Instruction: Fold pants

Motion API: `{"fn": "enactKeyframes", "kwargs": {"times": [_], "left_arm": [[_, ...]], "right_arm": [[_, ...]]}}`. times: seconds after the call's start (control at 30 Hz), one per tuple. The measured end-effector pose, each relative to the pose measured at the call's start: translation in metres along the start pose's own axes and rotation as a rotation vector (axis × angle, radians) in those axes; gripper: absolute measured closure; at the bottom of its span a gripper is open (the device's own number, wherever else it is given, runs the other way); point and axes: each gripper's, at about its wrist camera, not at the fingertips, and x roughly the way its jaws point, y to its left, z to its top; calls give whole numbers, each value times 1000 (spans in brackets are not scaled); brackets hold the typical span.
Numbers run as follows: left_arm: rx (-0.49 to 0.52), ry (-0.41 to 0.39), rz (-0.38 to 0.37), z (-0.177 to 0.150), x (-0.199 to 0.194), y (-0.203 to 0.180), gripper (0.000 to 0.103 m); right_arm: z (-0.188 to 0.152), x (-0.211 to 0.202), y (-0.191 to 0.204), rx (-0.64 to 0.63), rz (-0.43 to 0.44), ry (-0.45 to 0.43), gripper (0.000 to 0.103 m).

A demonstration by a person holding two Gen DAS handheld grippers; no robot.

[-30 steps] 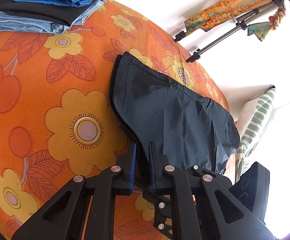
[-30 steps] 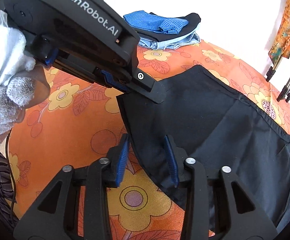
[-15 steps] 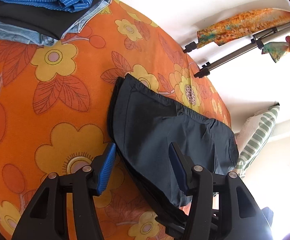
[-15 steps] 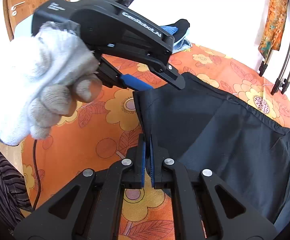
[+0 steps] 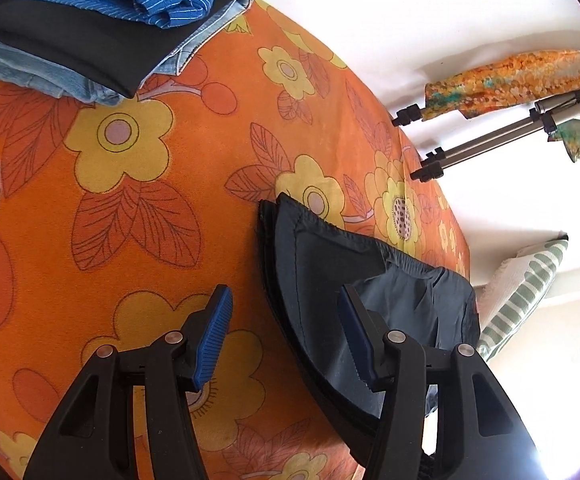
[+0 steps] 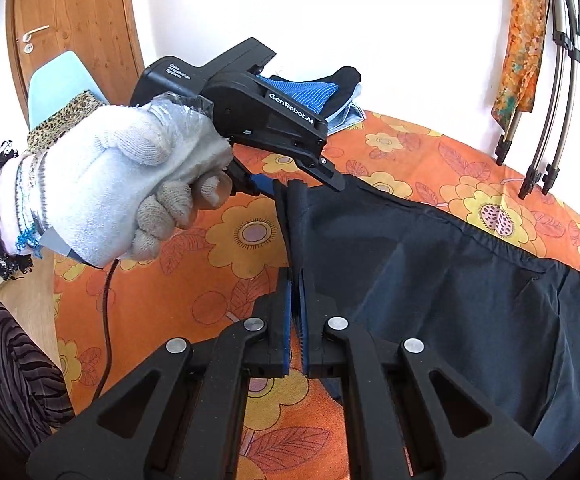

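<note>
Right gripper (image 6: 297, 316) just clamped the dark pants' (image 6: 429, 272) edge at frame centre; left gripper (image 5: 286, 344) let go, jaws half-wide around the hem. Regrasp underway, next fold pending.

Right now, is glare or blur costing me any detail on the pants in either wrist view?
Left wrist view: the lower right corner is blown out white, washing out the area past the pants near the striped cushion; the fabric itself reads sharp. Right wrist view: evenly lit and sharp, though the dark pants show few folds; fisheye bends the tripod legs.
</note>
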Motion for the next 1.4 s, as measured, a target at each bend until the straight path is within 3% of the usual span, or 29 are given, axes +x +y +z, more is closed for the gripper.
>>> {"fn": "enactKeyframes", "kwargs": {"times": [0.17, 0.2, 0.23, 0.27, 0.5, 0.67, 0.8, 0.97, 1.1, 1.17, 1.4], "left_arm": [[2, -14, -36, 5, 9, -12, 55], [6, -19, -33, 6, 11, -14, 63], [12, -24, -18, 7, 12, -16, 85], [19, -34, -1, 8, 13, -18, 96], [105, -136, 40, 15, -10, -51, 99], [221, -171, 47, 16, -22, -103, 99], [246, -189, 18, 16, -24, -131, 101], [299, -185, 34, 9, -24, -152, 101], [298, -211, 47, 9, -41, -144, 101], [294, -218, 65, 7, -49, -130, 101], [307, -182, 191, -12, -64, -63, 101]], "right_arm": [[0, -6, 1, 15, 13, -1, 100], [0, -6, 1, 14, 15, -1, 100], [0, -6, 1, 12, 16, 0, 100], [-1, -6, 1, 11, 15, 1, 100], [-3, -9, 9, -21, 39, 2, 101], [3, -34, 4, -8, 39, -42, 101], [5, -52, -17, 38, 14, -72, 102], [-2, -54, -34, 87, 65, -37, 99], [-11, -46, -20, 59, 96, 8, 83], [-14, -38, -9, 25, 117, 31, 66], [-16, 10, 30, -127, 151, 150, 64]]}}
